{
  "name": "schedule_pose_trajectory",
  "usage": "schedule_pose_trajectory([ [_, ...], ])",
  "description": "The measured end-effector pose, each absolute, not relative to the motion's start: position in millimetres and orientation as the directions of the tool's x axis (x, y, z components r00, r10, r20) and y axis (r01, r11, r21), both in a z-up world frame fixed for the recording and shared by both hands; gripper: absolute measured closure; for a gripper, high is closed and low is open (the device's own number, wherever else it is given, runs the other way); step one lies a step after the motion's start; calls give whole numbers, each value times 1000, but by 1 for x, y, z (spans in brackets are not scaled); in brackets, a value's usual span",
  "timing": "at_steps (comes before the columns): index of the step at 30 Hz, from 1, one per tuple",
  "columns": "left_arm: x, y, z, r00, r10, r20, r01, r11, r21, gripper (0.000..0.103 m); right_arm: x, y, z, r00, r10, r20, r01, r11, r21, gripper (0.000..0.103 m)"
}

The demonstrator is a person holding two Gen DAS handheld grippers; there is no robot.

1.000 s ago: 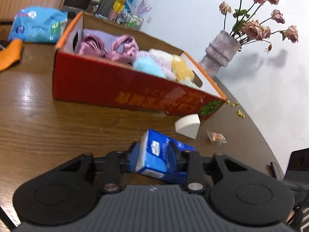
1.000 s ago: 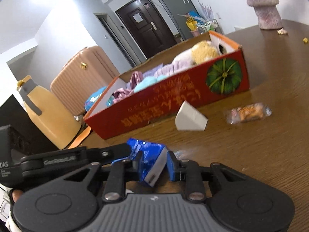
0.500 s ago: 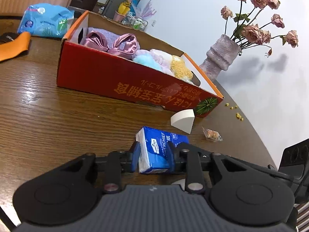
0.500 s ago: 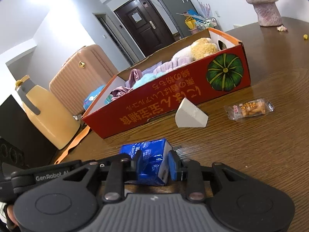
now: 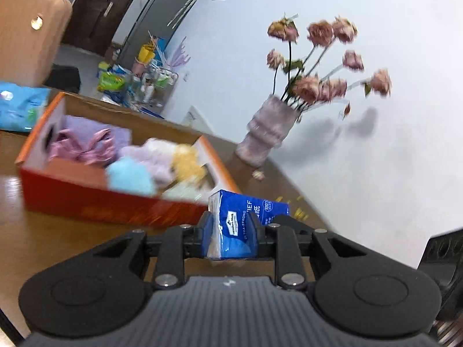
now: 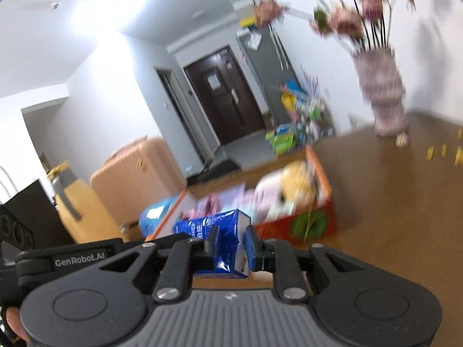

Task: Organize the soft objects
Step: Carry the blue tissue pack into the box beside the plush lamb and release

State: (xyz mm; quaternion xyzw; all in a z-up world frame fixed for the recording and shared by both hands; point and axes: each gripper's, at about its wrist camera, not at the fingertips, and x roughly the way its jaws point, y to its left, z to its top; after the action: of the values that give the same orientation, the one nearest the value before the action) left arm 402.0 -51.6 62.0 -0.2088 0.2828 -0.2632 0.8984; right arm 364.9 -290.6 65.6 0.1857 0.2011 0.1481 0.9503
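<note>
Both tools, left and right, clench my tissue pack, right jaws closing; it has left the table, ready for the box.

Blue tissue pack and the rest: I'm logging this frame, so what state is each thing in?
Blue tissue pack: off the table, gripped at both ends.
Left gripper: shut on the pack.
Right gripper: jaws closing, pads pressing the pack's other end.
Red cardboard box: open-topped, holding soft items.
Vase: upright, with dried roses.
Suitcase: upright, closed.
</note>
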Motion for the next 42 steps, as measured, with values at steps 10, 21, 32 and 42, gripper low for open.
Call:
schedule_pose_trajectory([
  [10,514,-87,55,683,-556,-474,265,793,-548,78,488,-310,76,829,327,-454,-178,924,339,86],
  [21,568,-101,8,620,-565,-544,217,790,-574,83,558,-309,40,760,277,-589,-157,956,248,66],
  [32,573,-92,4,632,-548,-547,174,789,-589,83,572,-302,30,689,310,-655,-199,950,240,67],
  [42,560,-91,24,645,-557,-524,210,788,-579,83,558,-311,55,722,302,-622,-172,950,263,46],
])
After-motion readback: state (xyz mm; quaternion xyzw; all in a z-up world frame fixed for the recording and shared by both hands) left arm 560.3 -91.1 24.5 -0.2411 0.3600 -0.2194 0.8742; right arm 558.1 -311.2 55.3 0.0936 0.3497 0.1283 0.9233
